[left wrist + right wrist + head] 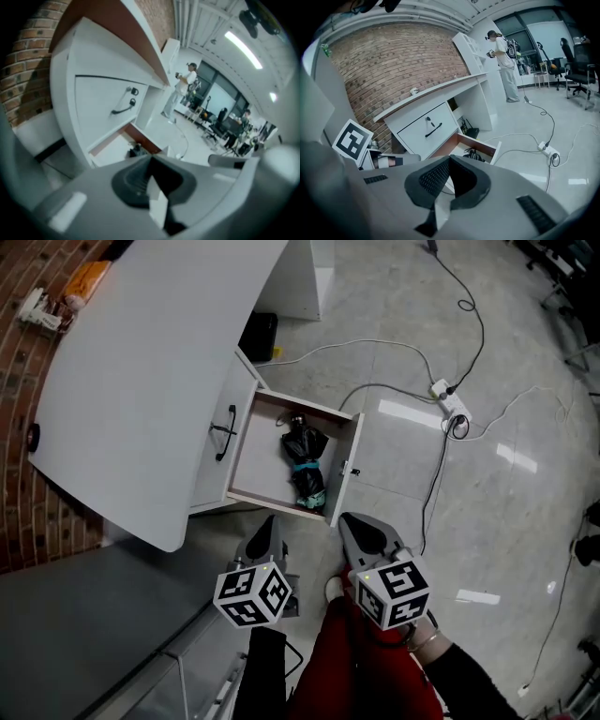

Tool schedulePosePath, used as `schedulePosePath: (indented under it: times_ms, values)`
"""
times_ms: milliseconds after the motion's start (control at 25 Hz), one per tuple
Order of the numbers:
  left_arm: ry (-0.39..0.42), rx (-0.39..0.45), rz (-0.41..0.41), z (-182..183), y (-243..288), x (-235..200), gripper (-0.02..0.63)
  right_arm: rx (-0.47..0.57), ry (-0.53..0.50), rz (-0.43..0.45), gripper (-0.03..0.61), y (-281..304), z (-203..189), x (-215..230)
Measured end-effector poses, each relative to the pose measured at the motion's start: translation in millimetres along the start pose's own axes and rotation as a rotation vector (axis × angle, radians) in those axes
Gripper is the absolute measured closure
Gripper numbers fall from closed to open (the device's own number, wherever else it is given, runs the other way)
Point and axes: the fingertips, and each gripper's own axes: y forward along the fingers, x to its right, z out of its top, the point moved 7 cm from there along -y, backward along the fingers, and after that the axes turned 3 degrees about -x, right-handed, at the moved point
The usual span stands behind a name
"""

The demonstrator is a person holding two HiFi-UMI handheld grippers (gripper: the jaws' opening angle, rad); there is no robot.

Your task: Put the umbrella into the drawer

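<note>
Nearest to me, my left gripper (269, 524) has its jaws pressed together with nothing between them. My right gripper (349, 521) is clenched on nothing too; each one's own view shows the two pads meeting at the tip. They hang side by side over the floor, just short of the open drawer (246, 454), pointing toward it and touching nothing.

The umbrella (305, 465) lies inside that drawer. It is folded, black with a teal band, and stretched along the front panel, with bare drawer bottom on its other side.

Just above the drawer is a shut one with a black handle (225, 432), under the white desk (141, 362). The brick wall (14, 390) runs behind the desk. Further out on the pale floor sits a white power strip (450, 404) with cables trailing from it. Far back in the room, a person (504, 51) stands beside a tall white shelf
</note>
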Motion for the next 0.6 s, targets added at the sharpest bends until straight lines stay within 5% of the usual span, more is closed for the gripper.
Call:
schedulePosePath:
  times_ms: [600]
  values:
    - [-0.008,0.104,-0.020,1,-72,-1,0.611,0.066,-0.062,0.022,0.577,-40,1,-41]
